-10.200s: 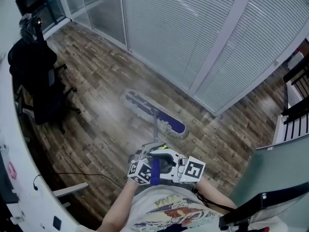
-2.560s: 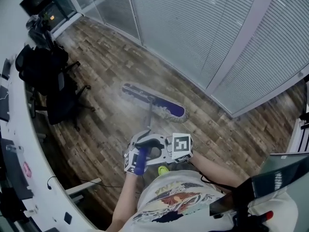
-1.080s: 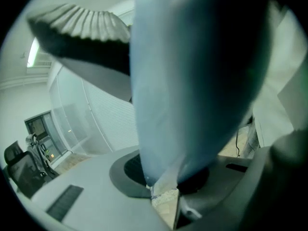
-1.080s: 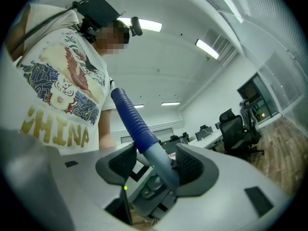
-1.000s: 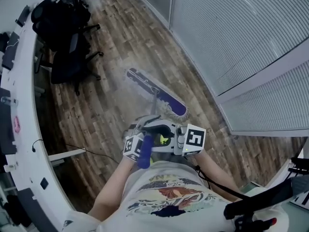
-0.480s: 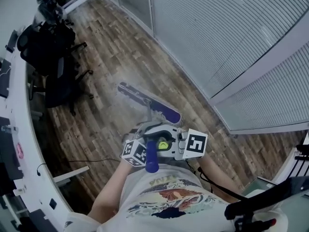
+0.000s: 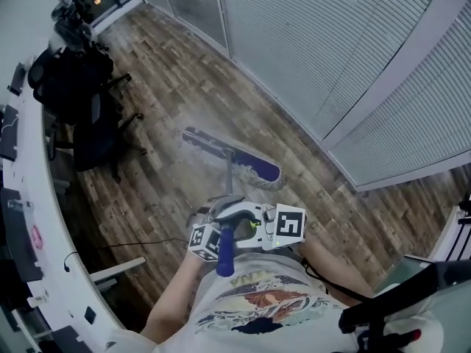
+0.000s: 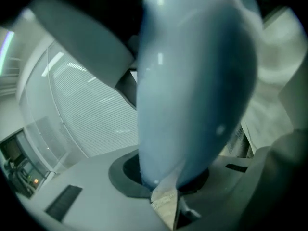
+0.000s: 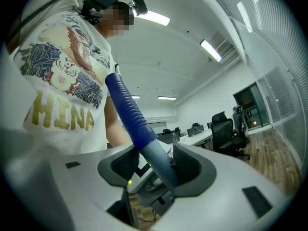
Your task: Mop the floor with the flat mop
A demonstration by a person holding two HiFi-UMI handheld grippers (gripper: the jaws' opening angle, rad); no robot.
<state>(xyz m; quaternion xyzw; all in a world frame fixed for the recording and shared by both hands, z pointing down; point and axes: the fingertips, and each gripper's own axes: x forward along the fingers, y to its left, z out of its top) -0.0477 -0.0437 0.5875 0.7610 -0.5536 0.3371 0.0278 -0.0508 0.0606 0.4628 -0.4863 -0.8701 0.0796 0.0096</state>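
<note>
The flat mop head [image 7: 232, 155] lies flat on the wooden floor [image 7: 169, 94], a little out from the glass wall [image 7: 324, 43] with its lowered blinds and roughly parallel to it. Its mop handle [image 7: 230, 184] slants away from the wall, back toward the person, and ends in a blue ribbed grip.

Both tools have hold of that grip. The left gripper [image 7: 221, 235] is on the side further from the wall. In its own view the blue handle [image 8: 192, 90] fills nearly everything, and the narrow jaws of the left gripper [image 8: 173, 186] are clamped tight on it. The right gripper [image 7: 243, 223] sits just beside it, on the wall side. Its jaws have just been closing. In the right gripper view the handle [image 9: 139, 129] runs aslant between the two dark pads of the right gripper [image 9: 154, 170], which are set fairly wide and bear on the pole.

Behind the grippers, further still from the wall, is the person's white printed T-shirt [image 7: 257, 307]. Well away from the glass, two black office chairs [image 7: 81, 101] stand beside a curved white desk [image 7: 22, 197], and a thin black cable [image 7: 140, 245] trails over the boards near the desk.
</note>
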